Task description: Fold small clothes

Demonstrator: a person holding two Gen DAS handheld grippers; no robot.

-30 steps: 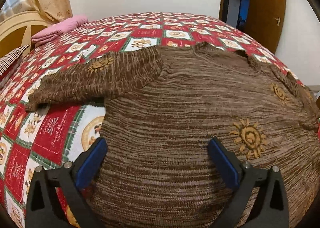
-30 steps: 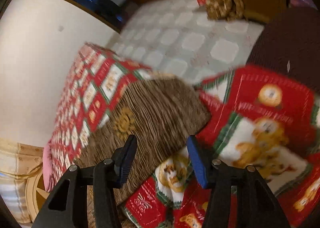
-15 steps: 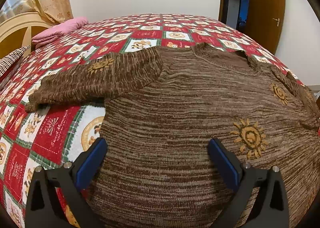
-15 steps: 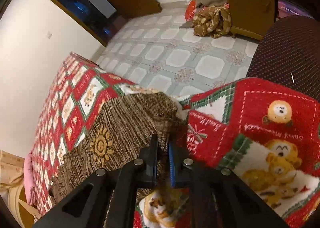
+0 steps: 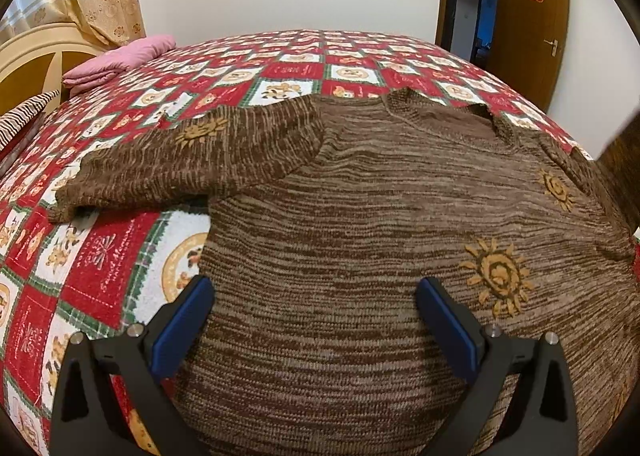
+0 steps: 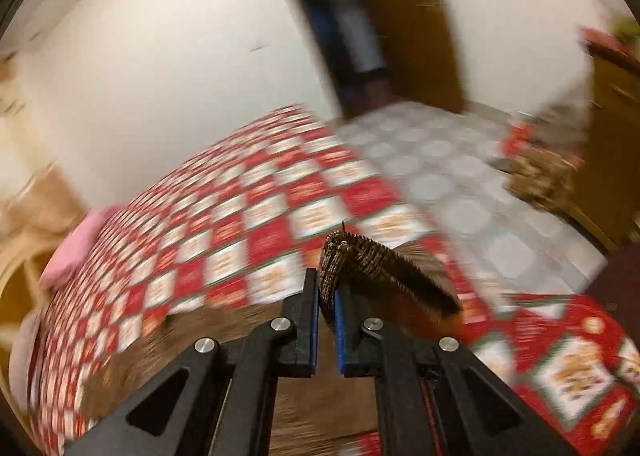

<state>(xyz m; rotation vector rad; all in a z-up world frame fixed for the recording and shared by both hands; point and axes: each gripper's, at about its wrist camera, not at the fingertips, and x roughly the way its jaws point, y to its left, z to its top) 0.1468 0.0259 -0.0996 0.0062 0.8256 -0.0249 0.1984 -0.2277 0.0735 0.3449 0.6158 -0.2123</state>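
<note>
Lying flat across the red checked bedspread [image 5: 280, 68], the brown sweater [image 5: 360, 240] has its body spread wide and its left sleeve [image 5: 188, 164] stretched out toward the pink folded blanket [image 5: 120, 60] near the headboard, which leaves that side ready for a fold inward. The left gripper [image 5: 314, 316] hovers low over the hem end of the sweater with its blue pads wide apart and nothing between them; it looks placed there to pin or take the hem once the other side is turned over. Further right, the neckline and a sun pattern [image 5: 496, 276] lie on the flat knit. The right gripper [image 6: 327, 308] has its jaws pressed together on a bunch of brown knit, most likely the right sleeve [image 6: 360, 256], raised clear of the bedspread. That view is badly blurred, so how the rest of the garment hangs below it cannot be told. Judging by the raised cloth, the sleeve is probably meant to be laid across the body.
</note>
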